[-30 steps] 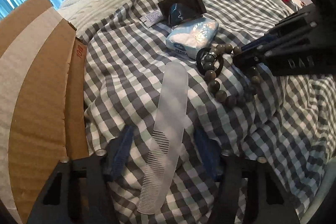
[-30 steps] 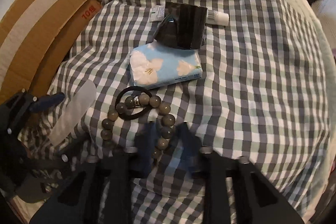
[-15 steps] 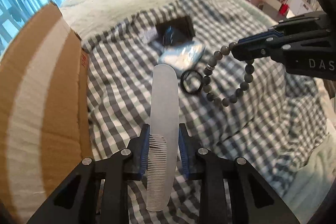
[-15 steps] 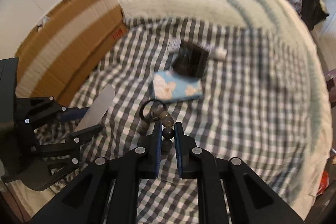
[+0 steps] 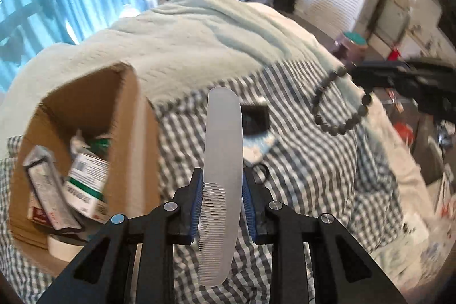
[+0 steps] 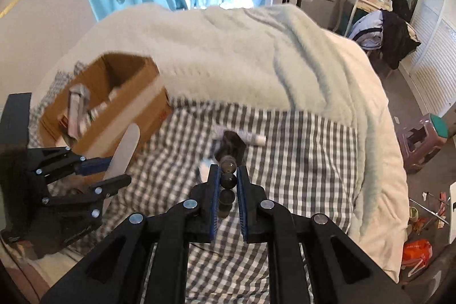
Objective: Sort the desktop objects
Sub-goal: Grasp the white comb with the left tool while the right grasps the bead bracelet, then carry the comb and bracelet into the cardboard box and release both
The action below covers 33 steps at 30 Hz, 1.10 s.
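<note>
1. A bed (image 6: pixel 285 61) is carrying a pale green blanket (image 5: pixel 199 42) and a checked cloth (image 6: pixel 299 150).
2. A cardboard box (image 5: pixel 128 133), a dark pouch (image 5: pixel 255 120) and a white tube (image 6: pixel 253 138) are lying on the cloth.

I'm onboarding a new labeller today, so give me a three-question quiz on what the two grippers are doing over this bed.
1. True or false: the left gripper is shut on the translucent comb.
2. What does the right gripper hold? A) hair tie B) bead bracelet C) tissue pack
3. Fill in: the open container on the checked sheet, to the left of the comb in the left wrist view, is a cardboard ____.

Key: 1 true; 2 B, the beads hang clear of the sheet; 3 box, with packets already inside.
</note>
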Tool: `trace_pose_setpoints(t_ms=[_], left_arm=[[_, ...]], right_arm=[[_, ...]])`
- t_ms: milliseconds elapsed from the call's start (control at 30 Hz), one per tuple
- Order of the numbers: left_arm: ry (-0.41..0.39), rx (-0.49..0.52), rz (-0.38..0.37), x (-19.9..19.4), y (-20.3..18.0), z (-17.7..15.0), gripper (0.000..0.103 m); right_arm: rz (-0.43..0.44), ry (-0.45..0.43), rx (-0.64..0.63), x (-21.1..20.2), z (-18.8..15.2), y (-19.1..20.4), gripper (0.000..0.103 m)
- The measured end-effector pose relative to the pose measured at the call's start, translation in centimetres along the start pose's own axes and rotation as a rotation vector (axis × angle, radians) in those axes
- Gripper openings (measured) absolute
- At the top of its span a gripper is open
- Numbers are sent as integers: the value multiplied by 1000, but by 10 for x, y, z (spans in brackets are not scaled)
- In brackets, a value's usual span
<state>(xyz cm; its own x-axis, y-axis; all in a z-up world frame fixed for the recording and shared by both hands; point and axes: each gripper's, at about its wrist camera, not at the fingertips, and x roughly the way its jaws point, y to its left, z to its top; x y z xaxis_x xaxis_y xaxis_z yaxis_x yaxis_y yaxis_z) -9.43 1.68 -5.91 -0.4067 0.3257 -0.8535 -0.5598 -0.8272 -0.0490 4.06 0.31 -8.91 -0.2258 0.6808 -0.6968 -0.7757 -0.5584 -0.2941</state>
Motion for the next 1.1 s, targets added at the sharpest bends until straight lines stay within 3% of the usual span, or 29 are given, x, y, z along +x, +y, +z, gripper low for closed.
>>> trace_pose_setpoints(t_ms=[300,467,600,867,900,967,1000,1100], left_arm=[[-144,-137,45,-70,72,25,26],[-115,-312,103,-71,147,16,26],[-86,-404,152,-54,191,-6,26],[-27,-453,156,-21,215,-40,27],[-28,-451,165,-20,214,-41,31],[-16,-443,199,-21,213,-40,63],[-10,-445,234,-23,212,-40,87],[-51,-461,271,-35,205,-37,91]], right_arm=[[90,-85,-65,-28,52,62,11],[220,-96,-135,-15,85,119,11],[264,-75,-220,15,101,167,11],[312,-28,-211,85,112,208,12],[315,-26,-204,88,112,207,18],[300,-26,-191,88,111,200,36],[289,-36,-183,85,111,195,42],[261,-56,-162,70,112,173,43]])
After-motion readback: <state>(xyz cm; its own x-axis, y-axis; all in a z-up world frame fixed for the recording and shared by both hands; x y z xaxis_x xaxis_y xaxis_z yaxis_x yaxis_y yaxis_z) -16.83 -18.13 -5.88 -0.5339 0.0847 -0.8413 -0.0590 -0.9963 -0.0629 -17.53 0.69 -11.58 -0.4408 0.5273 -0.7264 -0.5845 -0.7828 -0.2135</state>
